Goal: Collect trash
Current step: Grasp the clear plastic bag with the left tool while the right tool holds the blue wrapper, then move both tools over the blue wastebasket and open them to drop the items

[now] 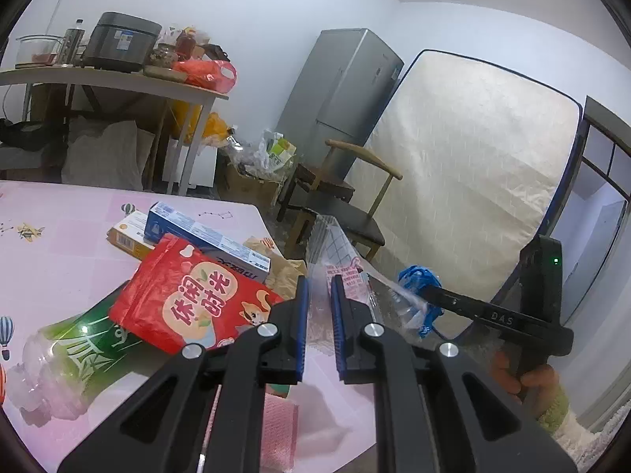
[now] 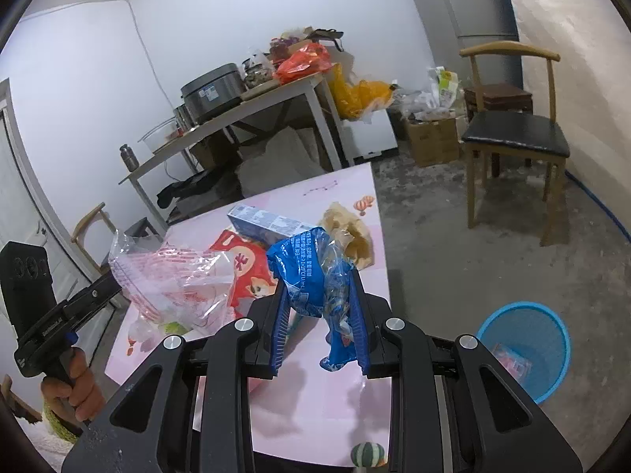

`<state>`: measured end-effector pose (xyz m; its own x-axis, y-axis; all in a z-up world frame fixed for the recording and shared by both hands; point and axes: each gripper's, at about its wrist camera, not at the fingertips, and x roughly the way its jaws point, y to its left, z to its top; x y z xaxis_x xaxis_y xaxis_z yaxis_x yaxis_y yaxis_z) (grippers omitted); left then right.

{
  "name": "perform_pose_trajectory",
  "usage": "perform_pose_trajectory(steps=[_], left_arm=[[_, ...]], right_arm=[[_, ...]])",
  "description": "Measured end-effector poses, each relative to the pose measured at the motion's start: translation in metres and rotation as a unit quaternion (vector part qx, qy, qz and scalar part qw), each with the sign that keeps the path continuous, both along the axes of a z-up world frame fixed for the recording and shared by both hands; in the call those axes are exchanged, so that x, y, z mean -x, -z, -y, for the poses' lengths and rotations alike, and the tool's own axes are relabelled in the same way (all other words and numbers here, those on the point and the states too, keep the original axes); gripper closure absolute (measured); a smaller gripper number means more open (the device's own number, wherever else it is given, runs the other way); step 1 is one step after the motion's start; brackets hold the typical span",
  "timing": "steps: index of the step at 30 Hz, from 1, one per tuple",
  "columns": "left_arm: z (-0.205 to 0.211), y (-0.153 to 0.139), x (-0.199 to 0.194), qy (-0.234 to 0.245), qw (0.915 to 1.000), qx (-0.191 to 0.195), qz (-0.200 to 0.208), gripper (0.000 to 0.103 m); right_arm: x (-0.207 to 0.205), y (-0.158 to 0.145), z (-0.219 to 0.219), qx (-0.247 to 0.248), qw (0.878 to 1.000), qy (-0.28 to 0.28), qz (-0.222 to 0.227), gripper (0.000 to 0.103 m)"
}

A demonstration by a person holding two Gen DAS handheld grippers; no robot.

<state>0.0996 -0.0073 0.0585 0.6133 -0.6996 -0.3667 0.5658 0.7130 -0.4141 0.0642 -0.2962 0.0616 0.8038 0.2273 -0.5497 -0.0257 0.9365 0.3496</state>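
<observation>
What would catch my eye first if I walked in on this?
Probably the two black grippers, each shut on trash above a pink table: the right gripper on a blue wrapper, the left gripper on a clear bag. Next, the red snack pouch lying over a green bottle on the table, and the blue bin on the floor to the right.

Snack pouch (image 1: 189, 295) atop bottle (image 1: 75, 358), before box (image 1: 205, 236).

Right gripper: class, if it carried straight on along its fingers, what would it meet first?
The right gripper, shut on a blue wrapper, points across the pink table. The crumpled brown paper bag looks first in line, though depth is unclear and it may pass above it.
</observation>
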Motion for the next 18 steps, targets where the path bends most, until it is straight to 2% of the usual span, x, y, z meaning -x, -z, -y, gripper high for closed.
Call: perform_pose_trajectory(steps=[6,12,18], left_arm=[[0.024,0.001,-0.017,0.011,0.9997,-0.015,-0.017,0.092],[0.065,-0.003,-0.041,0.04,0.9975,-0.043,-0.04,0.092],[0.132,-0.003,-0.07,0.107,0.9882,-0.065,-0.088,0.092]], right_arm=[[0.001,0.008,0.02,-0.008,1.0,0.026,-0.01,0.077],[0.011,0.026,0.056,-0.028,0.997,0.074,-0.026,0.077],[0.027,0.043,0.091,-0.041,0.989,0.133,-0.051,0.077]])
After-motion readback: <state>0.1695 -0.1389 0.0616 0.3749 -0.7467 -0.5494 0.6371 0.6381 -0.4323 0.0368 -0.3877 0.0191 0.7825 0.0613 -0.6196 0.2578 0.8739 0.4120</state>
